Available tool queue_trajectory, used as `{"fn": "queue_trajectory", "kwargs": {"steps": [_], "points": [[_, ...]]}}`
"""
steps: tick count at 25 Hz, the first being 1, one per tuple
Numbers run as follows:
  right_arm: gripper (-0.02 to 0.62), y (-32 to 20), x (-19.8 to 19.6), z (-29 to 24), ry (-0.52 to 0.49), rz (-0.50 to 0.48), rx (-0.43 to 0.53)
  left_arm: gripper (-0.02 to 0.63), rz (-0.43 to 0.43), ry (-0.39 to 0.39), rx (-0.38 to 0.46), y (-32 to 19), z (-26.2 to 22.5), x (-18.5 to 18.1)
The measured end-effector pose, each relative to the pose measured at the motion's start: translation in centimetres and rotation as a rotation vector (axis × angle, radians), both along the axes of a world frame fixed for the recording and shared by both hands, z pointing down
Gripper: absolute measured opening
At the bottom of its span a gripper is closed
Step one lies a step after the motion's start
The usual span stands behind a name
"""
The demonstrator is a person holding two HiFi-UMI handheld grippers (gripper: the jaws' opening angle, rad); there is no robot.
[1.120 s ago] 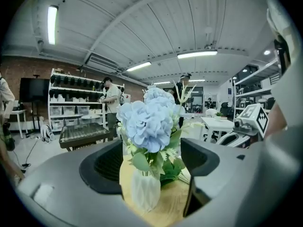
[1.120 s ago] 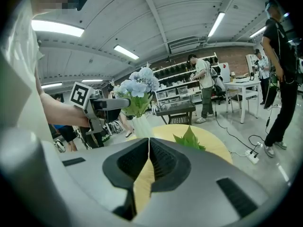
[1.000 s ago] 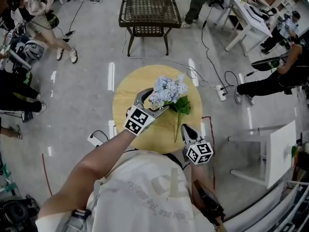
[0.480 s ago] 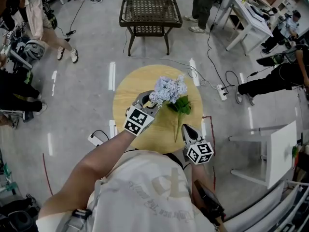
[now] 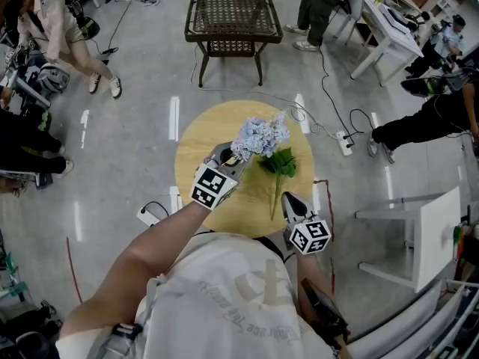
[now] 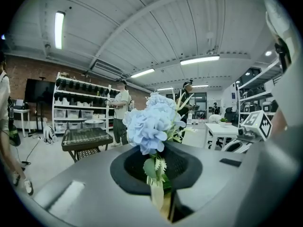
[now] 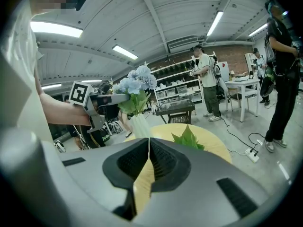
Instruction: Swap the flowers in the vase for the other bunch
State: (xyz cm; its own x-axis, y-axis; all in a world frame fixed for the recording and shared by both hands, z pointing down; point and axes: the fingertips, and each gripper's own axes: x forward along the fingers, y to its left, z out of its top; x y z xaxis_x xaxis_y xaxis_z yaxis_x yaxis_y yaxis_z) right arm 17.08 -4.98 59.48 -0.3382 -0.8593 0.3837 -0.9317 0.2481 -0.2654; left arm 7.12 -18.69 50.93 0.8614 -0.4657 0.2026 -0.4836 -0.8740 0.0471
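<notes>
So the left claw (image 5: 230,156) has just been closing, and it's now pinched on the stem of the blue flowers (image 5: 261,134), right under the fluffy head. In the left gripper view the blooms stick up straight past the jaw tips, with a small leaf and the stem caught between the dark pads. From the right gripper view you can see the bunch sitting upright in the white ribbed vase (image 7: 140,126). The claw comes in from the side above the vase mouth and grabs the stems, not the vase itself. The vase stands on the round wooden table (image 5: 196,137), a bit toward the person's side from the middle. The other bunch, the green leafy one (image 5: 280,163), is lying flat on the table just to the right of the vase, stem pointing back toward the person. The right claw (image 5: 292,200) is fully closed with nothing in it. It hangs over the near edge of the table, right by the end of that green stem, and I can't tell if it's touching it.
</notes>
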Motion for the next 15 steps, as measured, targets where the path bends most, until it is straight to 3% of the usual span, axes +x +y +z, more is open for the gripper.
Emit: {"fn": "queue_trajectory", "kwargs": {"steps": [15], "points": [[0.008,-0.1,-0.3,-0.2,-0.005,0.001,0.003,0.032,0.006,0.067,0.002,-0.3,-2.5,-0.6]]}}
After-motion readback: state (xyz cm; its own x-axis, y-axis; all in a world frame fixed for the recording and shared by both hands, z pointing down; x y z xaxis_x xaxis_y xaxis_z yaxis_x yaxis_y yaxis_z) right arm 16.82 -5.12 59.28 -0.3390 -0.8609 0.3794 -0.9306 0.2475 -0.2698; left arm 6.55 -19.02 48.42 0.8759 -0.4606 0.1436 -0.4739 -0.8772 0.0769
